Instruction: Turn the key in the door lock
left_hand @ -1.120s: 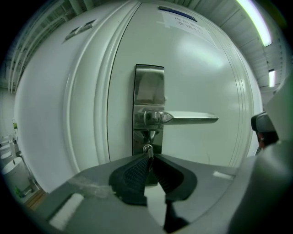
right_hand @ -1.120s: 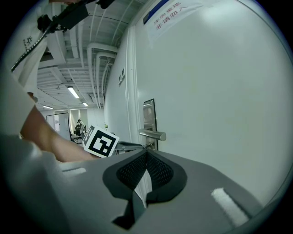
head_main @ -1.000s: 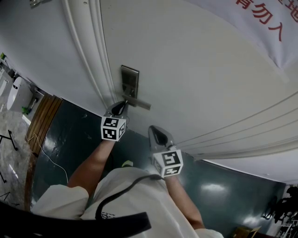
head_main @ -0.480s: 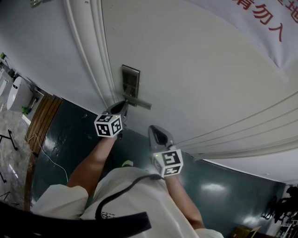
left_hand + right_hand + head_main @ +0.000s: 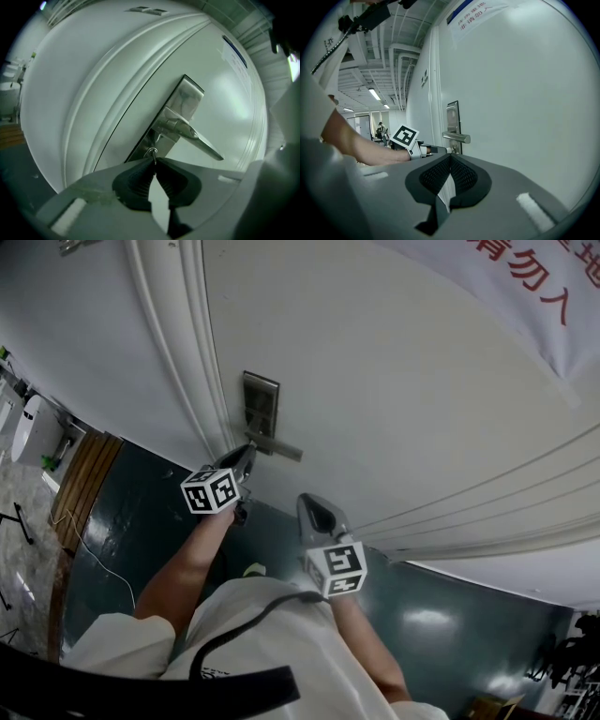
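below the door handle [image 5: 193, 135], the key [image 5: 152, 153] is pinched by the left gripper [image 5: 154, 162], its jaws just closed tighter and rolled since a second ago: the turn is judged under way.

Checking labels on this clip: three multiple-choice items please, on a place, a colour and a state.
1. Relative to the lever handle, the key sits: A above it; B below it; C level with it.
2. The door is: A brown; B white; C blue.
3. The left gripper is: A open; B shut on the lever handle; C shut on the key.
Answers: 1 B, the right gripper view shows the key under the lever handle. 2 B, its panel is white. 3 C, its jaws have just been closing and pinch the key.
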A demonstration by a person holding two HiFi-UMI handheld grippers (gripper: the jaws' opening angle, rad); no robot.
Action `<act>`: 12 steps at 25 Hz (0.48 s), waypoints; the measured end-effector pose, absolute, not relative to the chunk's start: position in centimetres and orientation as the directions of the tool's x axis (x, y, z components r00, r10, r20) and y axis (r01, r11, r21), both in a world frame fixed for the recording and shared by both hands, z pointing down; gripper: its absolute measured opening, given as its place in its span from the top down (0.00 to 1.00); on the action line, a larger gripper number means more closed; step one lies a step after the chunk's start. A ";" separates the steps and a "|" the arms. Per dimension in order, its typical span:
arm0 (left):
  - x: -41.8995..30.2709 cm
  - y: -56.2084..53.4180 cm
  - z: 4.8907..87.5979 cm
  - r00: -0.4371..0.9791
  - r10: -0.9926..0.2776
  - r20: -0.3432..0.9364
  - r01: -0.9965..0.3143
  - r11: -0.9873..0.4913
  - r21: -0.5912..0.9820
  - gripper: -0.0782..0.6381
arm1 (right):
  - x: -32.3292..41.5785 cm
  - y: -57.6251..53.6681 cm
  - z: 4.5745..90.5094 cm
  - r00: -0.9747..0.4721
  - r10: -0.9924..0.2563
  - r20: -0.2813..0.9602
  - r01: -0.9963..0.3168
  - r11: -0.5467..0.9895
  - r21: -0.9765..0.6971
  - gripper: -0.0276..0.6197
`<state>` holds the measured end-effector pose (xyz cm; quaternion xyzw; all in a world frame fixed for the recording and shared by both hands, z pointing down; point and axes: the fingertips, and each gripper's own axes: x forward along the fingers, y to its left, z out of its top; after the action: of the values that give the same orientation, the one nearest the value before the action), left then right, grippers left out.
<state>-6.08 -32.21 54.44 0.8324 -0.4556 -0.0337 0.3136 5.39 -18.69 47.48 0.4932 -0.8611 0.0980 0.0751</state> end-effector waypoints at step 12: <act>-6.3 -32.4 54.4 0.628 -0.771 0.104 -0.489 -0.287 0.823 0.86 | 5.1 -18.6 47.8 -0.496 -0.833 0.244 -0.868 0.486 -0.106 0.95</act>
<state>-6.33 -32.43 54.38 0.7862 -0.4008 -0.1593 0.4425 5.14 -18.57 47.85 0.4956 -0.8581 0.1077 0.0799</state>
